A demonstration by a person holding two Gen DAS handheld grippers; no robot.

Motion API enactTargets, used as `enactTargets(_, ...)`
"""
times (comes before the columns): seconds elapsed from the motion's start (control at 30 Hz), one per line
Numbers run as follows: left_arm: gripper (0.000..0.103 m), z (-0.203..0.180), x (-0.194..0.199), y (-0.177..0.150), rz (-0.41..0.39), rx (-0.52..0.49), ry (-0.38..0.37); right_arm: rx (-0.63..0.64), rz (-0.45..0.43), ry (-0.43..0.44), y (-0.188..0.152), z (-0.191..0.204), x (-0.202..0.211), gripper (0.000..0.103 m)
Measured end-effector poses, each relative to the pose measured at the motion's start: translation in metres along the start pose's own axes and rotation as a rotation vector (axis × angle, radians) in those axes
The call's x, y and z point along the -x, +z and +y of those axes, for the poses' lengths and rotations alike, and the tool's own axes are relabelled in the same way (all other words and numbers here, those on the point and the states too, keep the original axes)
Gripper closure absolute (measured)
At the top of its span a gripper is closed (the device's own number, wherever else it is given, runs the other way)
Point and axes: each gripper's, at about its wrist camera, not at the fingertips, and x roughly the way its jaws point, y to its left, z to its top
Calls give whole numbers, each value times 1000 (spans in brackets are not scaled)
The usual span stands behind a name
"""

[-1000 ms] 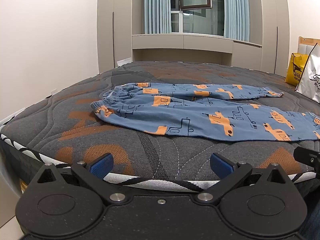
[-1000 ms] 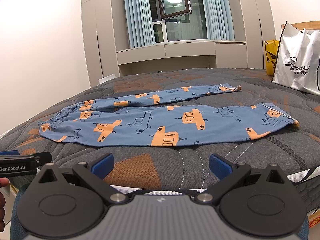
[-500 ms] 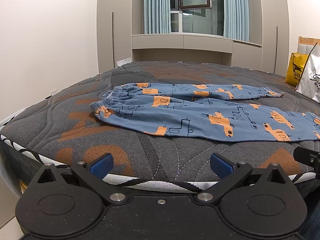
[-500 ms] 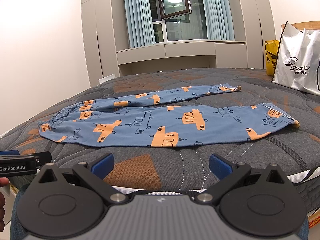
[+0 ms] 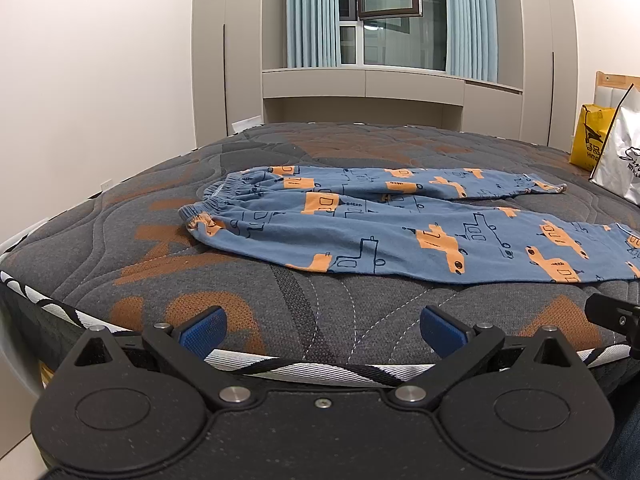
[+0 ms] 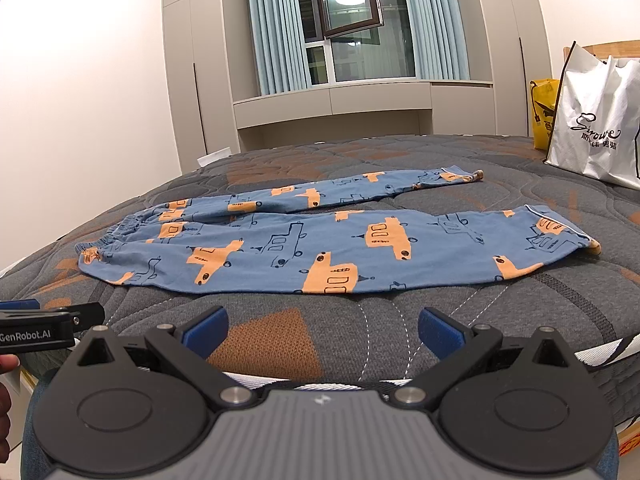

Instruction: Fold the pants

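**Ana:** Pants (image 6: 332,248) — how many, and where do they lie?

**Ben:** One pair, blue with orange vehicle prints, spread flat on the mattress (image 6: 360,332). Nearest the viewer, though, are the two grippers. The left gripper (image 5: 322,326) hangs at the near edge of the mattress, its two blue pads spread wide with nothing between them. The right gripper (image 6: 322,326) is just the same: fingers apart, empty, short of the pants.

**Ana:** Any writing close by?

**Ben:** In the right wrist view the side of the left gripper reads "GenRobot.AI".

**Ana:** And the pants' direction?

**Ben:** Their long axis runs across the mattress, roughly parallel to its near edge. The elastic waistband (image 5: 216,208) points left, the cuffs point right. Two legs are counted: the nearer leg (image 6: 440,248) lies broad and flat, and the farther leg (image 6: 360,192) angles away behind it, so the two legs are parted at the cuffs.

**Ana:** What stands beyond the pants?

**Ben:** Two bags, at the far right of the mattress. One white bag (image 6: 596,120) bears script that seems to read "Sirowe" over small characters too fine to make out; one yellow bag (image 5: 590,136) stands behind it, showing letters "Hima", cut off. Farther still is one window (image 6: 352,20) between two pale blue curtains.
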Motion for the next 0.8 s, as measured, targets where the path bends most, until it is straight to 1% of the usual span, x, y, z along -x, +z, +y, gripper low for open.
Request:
enactTargets(0.27,0,-1,0,0,1,-1,1,-2,3,-1,0,0,-1,0)
enactTargets(0.43,0,-2,-4,1,10,-7,31,3,9,3,-1,2,-3,0)
enactTargets(0.8,0,-3,-11,15,-5,-38,61,36,25,-6,8,9,-11,0)
